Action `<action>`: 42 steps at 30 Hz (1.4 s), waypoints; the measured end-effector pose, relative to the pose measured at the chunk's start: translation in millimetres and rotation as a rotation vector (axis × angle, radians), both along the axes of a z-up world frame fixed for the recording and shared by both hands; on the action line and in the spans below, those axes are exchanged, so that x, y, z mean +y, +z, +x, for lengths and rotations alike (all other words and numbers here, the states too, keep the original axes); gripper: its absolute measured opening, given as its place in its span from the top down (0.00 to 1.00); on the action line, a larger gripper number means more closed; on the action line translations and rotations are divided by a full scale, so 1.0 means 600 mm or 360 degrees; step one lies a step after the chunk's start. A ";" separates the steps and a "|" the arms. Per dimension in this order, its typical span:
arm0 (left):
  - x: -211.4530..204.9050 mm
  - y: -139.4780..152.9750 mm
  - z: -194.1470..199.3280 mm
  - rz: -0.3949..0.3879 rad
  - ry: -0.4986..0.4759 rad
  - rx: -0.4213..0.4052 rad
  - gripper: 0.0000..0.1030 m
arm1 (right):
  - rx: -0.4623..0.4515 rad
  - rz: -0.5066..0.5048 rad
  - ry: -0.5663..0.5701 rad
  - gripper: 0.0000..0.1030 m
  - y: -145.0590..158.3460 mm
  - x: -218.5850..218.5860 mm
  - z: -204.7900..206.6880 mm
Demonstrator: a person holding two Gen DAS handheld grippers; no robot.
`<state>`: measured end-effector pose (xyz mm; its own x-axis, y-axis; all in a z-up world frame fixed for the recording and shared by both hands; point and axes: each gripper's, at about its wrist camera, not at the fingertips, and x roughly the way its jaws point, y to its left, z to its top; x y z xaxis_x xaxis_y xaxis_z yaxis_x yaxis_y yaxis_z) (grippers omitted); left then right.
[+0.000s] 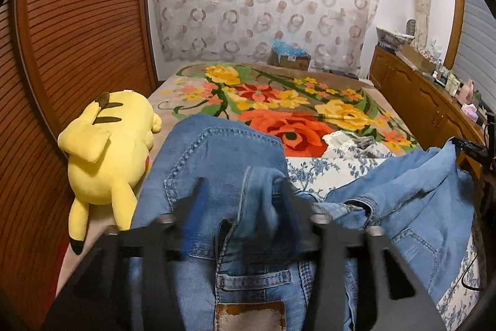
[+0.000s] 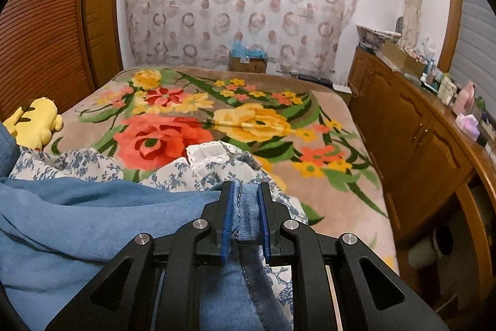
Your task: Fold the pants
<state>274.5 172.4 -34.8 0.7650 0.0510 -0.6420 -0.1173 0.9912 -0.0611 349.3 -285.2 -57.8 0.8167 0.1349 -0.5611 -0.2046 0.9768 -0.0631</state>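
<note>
Blue denim pants (image 1: 217, 163) hang between my two grippers above the bed. In the left wrist view my left gripper (image 1: 245, 191) is blurred by motion, with a bunched fold of the pants near the waistband between its fingers; the leather patch (image 1: 249, 315) shows below. In the right wrist view my right gripper (image 2: 245, 194) is shut on a seamed edge of the pants (image 2: 246, 216) between its blue pads (image 2: 228, 216). The rest of the denim (image 2: 62, 222) drapes to the left.
The bed has a floral blanket (image 2: 248, 120) and a blue-and-white flowered cloth (image 2: 77, 163) under the pants. A yellow plush toy (image 1: 105, 154) lies at the left by the wooden louvred wardrobe (image 1: 77, 36). A wooden cabinet (image 2: 412, 138) with clutter runs along the right.
</note>
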 end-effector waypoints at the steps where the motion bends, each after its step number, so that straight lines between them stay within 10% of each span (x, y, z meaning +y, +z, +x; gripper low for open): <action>1: 0.000 0.003 -0.002 -0.0004 -0.0002 -0.0007 0.34 | -0.0003 0.0005 -0.0010 0.81 0.004 -0.003 -0.005; 10: -0.034 0.005 -0.024 0.0007 -0.0096 0.0021 0.23 | 0.0006 0.0124 -0.0048 0.47 0.019 -0.019 -0.063; 23: -0.129 -0.028 -0.048 -0.0049 -0.0358 0.0102 0.23 | 0.0243 0.0200 -0.0119 0.46 -0.013 -0.078 -0.160; 42: -0.172 -0.071 -0.072 -0.0053 -0.0465 0.0214 0.23 | 0.0374 0.0235 -0.0127 0.47 -0.024 -0.064 -0.124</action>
